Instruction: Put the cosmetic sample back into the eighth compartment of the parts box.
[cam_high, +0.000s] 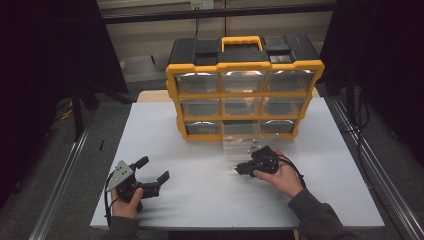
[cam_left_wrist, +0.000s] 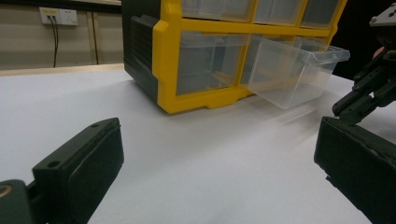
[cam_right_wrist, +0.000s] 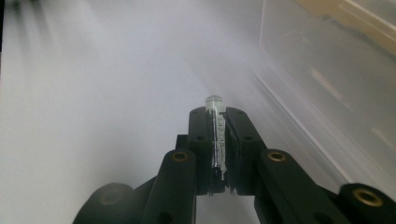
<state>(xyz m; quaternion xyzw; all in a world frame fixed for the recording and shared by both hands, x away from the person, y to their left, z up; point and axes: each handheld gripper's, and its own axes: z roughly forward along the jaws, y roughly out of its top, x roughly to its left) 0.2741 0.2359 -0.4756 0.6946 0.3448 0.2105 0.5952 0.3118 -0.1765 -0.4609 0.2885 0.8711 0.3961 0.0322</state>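
1. In the right gripper (cam_right_wrist: 218, 140), jaws closed on a small clear glass tube with printed lettering (cam_right_wrist: 216, 126). The tube's long axis runs along the jaws and its rounded tip pokes just past the fingertips.
2. In the high view, the right gripper (cam_high: 243, 169) sits on the white table (cam_high: 200, 200) just in front of the yellow-and-black drawer organiser cabinet (cam_high: 244, 95), jaws pointing toward the person's left.
3. Key relation: the pulled-out clear plastic drawer (cam_left_wrist: 294, 70) from the bottom row, middle column, lies right beside the right gripper, on the cabinet side. In the right gripper view its transparent wall (cam_right_wrist: 336, 84) runs along the right, roughly parallel to the tube.
4. Judgement: the tube looks bound for that drawer. The drawer is off to the side of the jaws, not ahead, so the move would need a lift over the rim plus a turn toward the cabinet.
5. Left gripper (cam_high: 152, 172): jaws wide open, holding nothing, resting well apart at the near-left of the table. The right is clearly the nearer one.
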